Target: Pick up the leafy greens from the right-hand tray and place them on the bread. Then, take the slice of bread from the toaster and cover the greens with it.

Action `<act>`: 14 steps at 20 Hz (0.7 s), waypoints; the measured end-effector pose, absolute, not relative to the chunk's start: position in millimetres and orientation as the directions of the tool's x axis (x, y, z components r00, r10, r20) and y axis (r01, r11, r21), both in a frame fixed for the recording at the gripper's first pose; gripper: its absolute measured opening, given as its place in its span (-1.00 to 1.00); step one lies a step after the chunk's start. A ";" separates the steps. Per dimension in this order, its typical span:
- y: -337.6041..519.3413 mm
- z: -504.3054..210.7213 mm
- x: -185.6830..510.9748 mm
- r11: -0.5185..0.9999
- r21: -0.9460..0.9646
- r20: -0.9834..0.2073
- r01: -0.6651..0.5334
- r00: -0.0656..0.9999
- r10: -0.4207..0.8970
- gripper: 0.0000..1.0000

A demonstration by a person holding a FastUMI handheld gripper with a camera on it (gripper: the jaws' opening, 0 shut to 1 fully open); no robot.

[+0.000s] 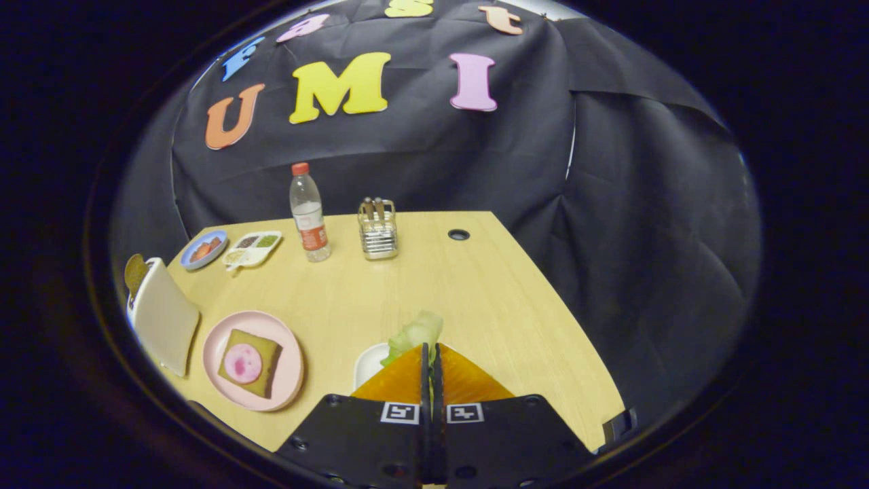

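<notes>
- The leafy greens (415,333) poke up just ahead of the fingertips, over the white tray (370,363) near the desk's front edge; their lower part is hidden behind the fingers
- The gripper (430,353) has its fingers drawn together with hardly a gap; whether they pinch a leaf or merely meet beside it cannot be told
- The bread (250,363), topped with a pink round slice, lies on a pink plate (285,380) towards the front left corner of the desk (475,299); well apart from the greens
- The toaster (161,316) stands at the left edge with a slice (136,272) sticking out
- A bottle (309,217), a rack (378,231) and small dishes (231,250) sit along the far edge; out of the way
- Risk, as I judge it: a thin grip on limp leaves could let them slip in transit, or drag the light tray along
</notes>
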State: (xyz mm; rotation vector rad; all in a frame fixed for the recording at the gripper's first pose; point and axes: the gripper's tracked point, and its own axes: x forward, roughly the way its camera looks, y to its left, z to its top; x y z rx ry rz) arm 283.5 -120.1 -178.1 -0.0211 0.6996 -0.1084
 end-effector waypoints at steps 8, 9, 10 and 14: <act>-44.9 -145.2 254.9 0.996 -0.084 -0.583 0.016 0.810 -0.062 -1.00; -32.1 -143.3 251.7 0.997 -0.083 -0.580 0.001 0.813 -0.050 -1.00; -19.1 -141.5 249.3 0.996 -0.085 -0.574 -0.015 0.818 -0.037 -1.00; 33.3 -139.4 241.3 0.994 -0.080 -0.556 -0.077 0.831 0.019 -1.00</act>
